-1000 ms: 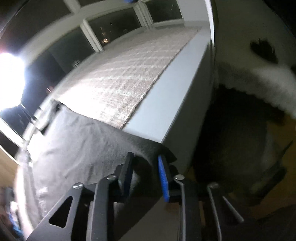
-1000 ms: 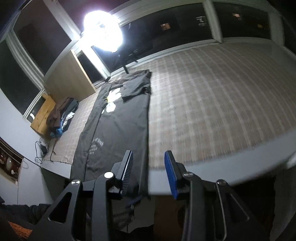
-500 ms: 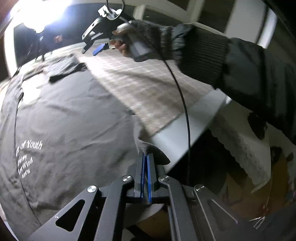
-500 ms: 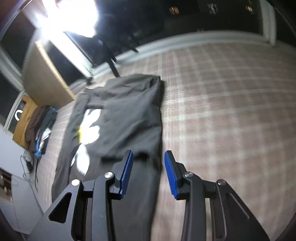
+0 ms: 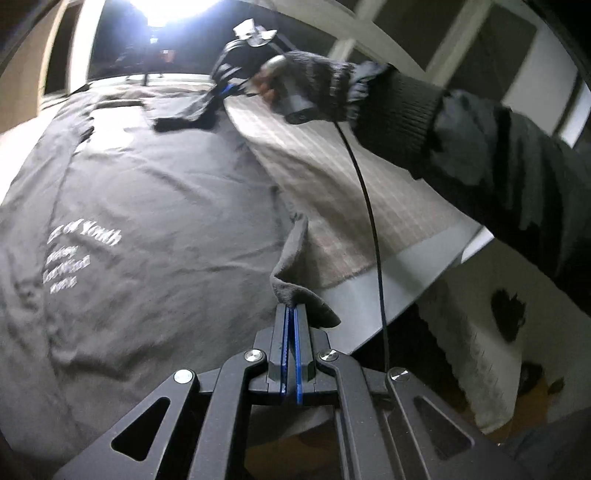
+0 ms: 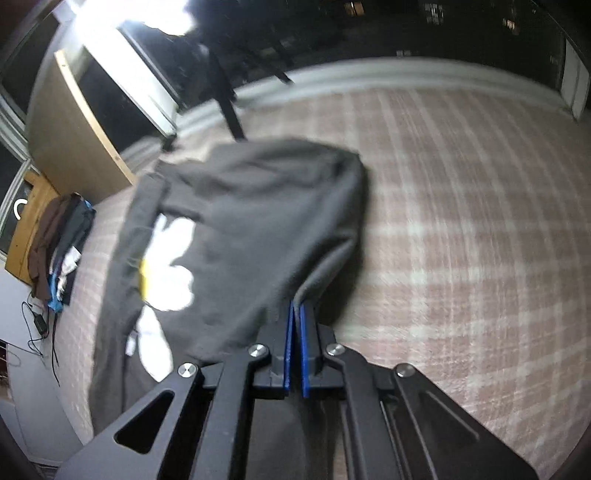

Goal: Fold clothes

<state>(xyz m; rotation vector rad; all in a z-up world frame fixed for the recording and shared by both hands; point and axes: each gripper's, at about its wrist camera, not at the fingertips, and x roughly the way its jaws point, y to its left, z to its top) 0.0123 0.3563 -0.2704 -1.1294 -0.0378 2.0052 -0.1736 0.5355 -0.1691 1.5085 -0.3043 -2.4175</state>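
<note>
A dark grey T-shirt [image 5: 147,206] with white lettering lies spread on a plaid-covered surface [image 5: 332,177]. My left gripper [image 5: 291,308] is shut on the shirt's near hem corner at the surface's front edge. In the right wrist view the shirt [image 6: 251,206] shows a white print and a folded-over sleeve. My right gripper [image 6: 295,306] is shut on the edge of that sleeve part. From the left wrist view, the right gripper [image 5: 225,90] sits at the shirt's far corner, held by a gloved hand [image 5: 306,88].
A dark sleeve [image 5: 498,158] reaches across from the right, with a black cable [image 5: 369,206] hanging from the handle. A wooden cabinet [image 6: 74,129] and a pile of clothes [image 6: 59,247] stand at the far left. A bright lamp [image 5: 166,7] glares behind.
The left gripper closed on the hem corner and rolled. The right gripper travelled across the shirt to the sleeve end, dropped, and its jaws closed on the fabric.
</note>
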